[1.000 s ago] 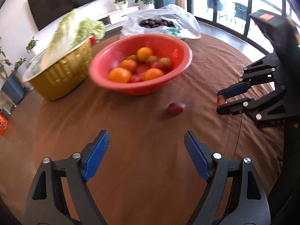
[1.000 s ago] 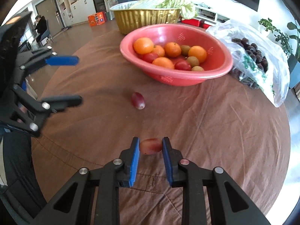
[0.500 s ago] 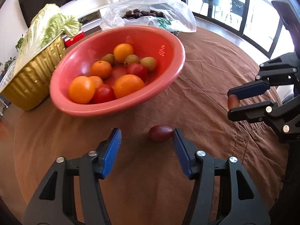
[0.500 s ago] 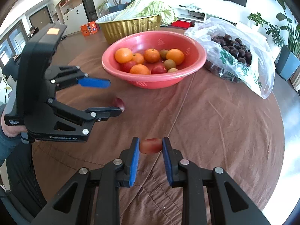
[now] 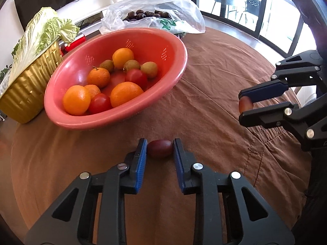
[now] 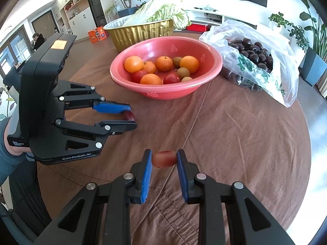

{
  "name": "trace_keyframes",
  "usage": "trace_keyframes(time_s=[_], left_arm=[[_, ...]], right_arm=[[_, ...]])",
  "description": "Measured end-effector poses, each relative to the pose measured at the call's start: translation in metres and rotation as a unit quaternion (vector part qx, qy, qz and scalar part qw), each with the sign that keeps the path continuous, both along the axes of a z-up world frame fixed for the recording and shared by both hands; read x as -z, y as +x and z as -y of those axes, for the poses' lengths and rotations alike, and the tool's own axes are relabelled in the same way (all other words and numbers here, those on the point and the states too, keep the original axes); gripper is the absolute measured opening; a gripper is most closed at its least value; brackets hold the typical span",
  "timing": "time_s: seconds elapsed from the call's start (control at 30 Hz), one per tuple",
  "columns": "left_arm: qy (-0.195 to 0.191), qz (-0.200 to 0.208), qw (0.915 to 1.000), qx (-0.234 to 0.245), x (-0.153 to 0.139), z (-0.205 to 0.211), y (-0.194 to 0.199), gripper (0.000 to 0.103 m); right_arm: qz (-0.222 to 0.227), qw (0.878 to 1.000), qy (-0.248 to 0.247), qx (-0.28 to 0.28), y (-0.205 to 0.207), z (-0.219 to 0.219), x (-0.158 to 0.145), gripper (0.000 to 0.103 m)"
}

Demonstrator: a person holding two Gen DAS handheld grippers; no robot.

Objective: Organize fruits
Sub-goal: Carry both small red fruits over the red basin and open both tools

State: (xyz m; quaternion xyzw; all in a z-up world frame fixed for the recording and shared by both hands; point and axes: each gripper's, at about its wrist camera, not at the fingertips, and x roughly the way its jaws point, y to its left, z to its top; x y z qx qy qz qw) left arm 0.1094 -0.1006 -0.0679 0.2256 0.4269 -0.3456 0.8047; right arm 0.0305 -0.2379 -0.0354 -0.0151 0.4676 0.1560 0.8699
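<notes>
L gripper [image 5: 159,150] round dark tomato [image 5: 160,148] — background person [image 6: 38,40] R-cam only

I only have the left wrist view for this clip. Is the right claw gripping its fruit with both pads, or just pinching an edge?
Observer: The right wrist view shows the reddish fruit spanning the right claw and touching both blue pads.
Operator: How does the left claw look from outside?
Observer: The left claw has the dark red fruit at its very fingertips.
Operator: Is anyone nearby?
Observer: A person is far back in the room.
</notes>
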Motion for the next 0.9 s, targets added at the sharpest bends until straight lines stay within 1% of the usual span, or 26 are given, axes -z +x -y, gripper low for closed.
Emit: trace_keyframes(time_s=[0.17,0.3,0.43,0.53,0.67,0.77,0.9], left_arm=[[-0.017,0.000,0.9998,-0.005,-0.011,-0.013,-0.007,0.024],[-0.040,0.011,0.9991,-0.010,-0.037,-0.031,-0.009,0.024],[-0.057,0.034,0.9973,-0.030,-0.065,-0.045,0.008,0.024],[-0.062,0.046,0.9960,-0.045,-0.080,-0.046,0.031,0.024],[-0.057,0.048,0.9961,-0.048,-0.083,-0.038,0.058,0.024],[-0.047,0.044,0.9968,-0.048,-0.076,-0.029,0.079,0.024],[-0.036,0.036,0.9973,-0.052,-0.066,-0.021,0.096,0.024]], right_arm=[[0.006,1.000,0.001,0.002,-0.001,0.003,-0.007,0.027],[0.017,1.000,0.000,0.007,0.002,0.009,-0.019,0.027],[0.030,0.999,-0.010,0.013,0.016,0.014,-0.034,0.027],[0.045,0.999,-0.007,0.008,0.035,0.011,-0.046,0.027],[0.047,0.999,-0.013,0.012,0.066,0.005,-0.050,0.027],[0.034,0.999,-0.006,0.016,0.090,0.005,-0.045,0.027],[0.025,0.999,-0.020,0.011,0.111,-0.001,-0.037,0.027]])
